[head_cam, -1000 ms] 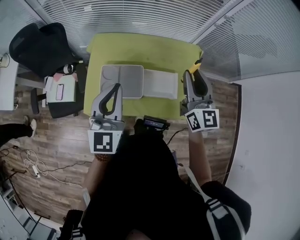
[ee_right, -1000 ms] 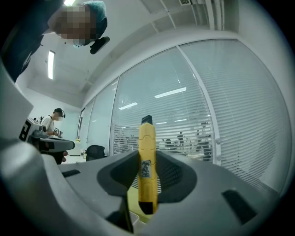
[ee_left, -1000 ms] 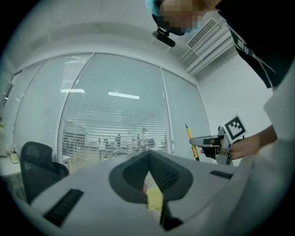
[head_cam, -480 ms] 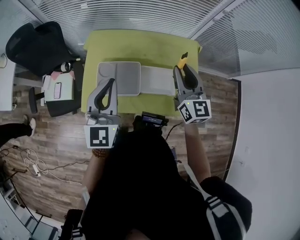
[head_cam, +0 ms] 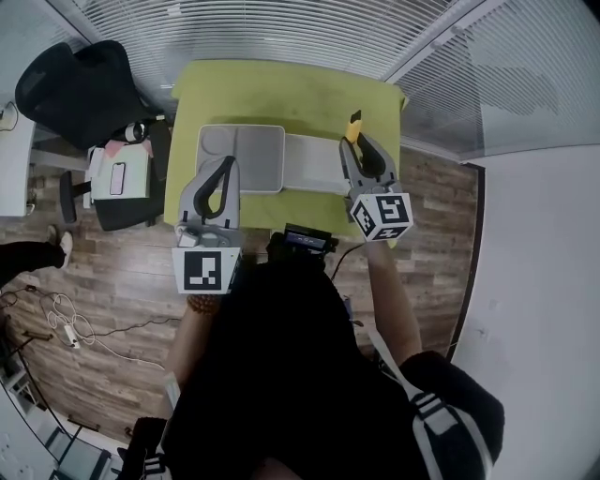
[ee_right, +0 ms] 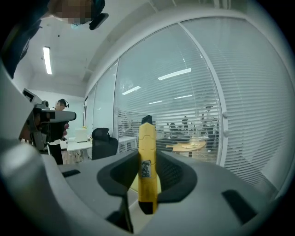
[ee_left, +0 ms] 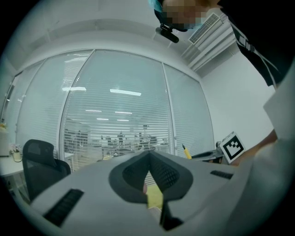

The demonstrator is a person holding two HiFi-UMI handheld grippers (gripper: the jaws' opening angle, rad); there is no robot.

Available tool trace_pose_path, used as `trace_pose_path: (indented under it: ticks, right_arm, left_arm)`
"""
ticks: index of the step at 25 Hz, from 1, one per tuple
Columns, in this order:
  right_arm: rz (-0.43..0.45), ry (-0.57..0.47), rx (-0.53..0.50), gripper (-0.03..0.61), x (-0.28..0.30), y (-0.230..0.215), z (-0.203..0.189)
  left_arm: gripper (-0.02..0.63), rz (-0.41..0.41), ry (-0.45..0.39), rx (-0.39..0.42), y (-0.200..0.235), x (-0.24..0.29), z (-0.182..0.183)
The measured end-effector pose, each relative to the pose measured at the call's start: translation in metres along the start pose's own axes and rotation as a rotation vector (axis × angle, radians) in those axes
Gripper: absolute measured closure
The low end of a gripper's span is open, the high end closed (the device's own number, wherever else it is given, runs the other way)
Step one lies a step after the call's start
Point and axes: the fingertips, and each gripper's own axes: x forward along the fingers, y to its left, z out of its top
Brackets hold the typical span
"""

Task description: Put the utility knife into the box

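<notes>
Green table [head_cam: 281,94] on wood floor [head_cam: 112,281], blinds [head_cam: 281,28] at 12 o'clock.

Head view:
- Black chair [head_cam: 84,94] at 9 o'clock of table, phone [head_cam: 118,180] on a small stand just below it.
- Grey box [head_cam: 240,157] open on table's near half, white panel [head_cam: 317,167] touching its 3 o'clock side.
- Left gripper [head_cam: 228,161] over box's 6 o'clock edge, tips together, left marker cube [head_cam: 206,270] toward the body.
- Right gripper [head_cam: 361,145] at 3 o'clock end of panel, right marker cube [head_cam: 382,216] toward the body.
- Clamped on yellow utility knife [head_cam: 353,127], knife poking out toward 12 o'clock.
- Knife outside box, off to its 3 o'clock, panel between the two.

Left gripper view:
- Jaws shut, pads touching, holding no object.
- Sliver of green table visible just under the pads.
- Chair at 8 o'clock, glass wall with blinds across the middle.
- Right marker cube at 3 o'clock, yellow knife end just to its left.
- Dark sleeve filling the 2 o'clock corner.

Right gripper view:
- Jaws closed on utility knife, one pad on each side of the yellow body.
- Knife upright, dead centre, dark tip at 12 o'clock, small label halfway up.
- Lower end of knife sitting down in the gap between the jaws.
- Chair at 9 o'clock of knife.
- Round wooden desk [ee_right: 186,147] behind glass at 3 o'clock of knife.
- Blinds filling the right half.
</notes>
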Motion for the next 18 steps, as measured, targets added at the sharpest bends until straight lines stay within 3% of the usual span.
trace_pose_path:
  ticks: [18]
  right_arm:
    - [0.034, 0.172, 0.007, 0.466, 0.015, -0.005, -0.082]
  left_arm:
    - [0.604, 0.022, 0.037, 0.013, 0.0, 0.002, -0.009]
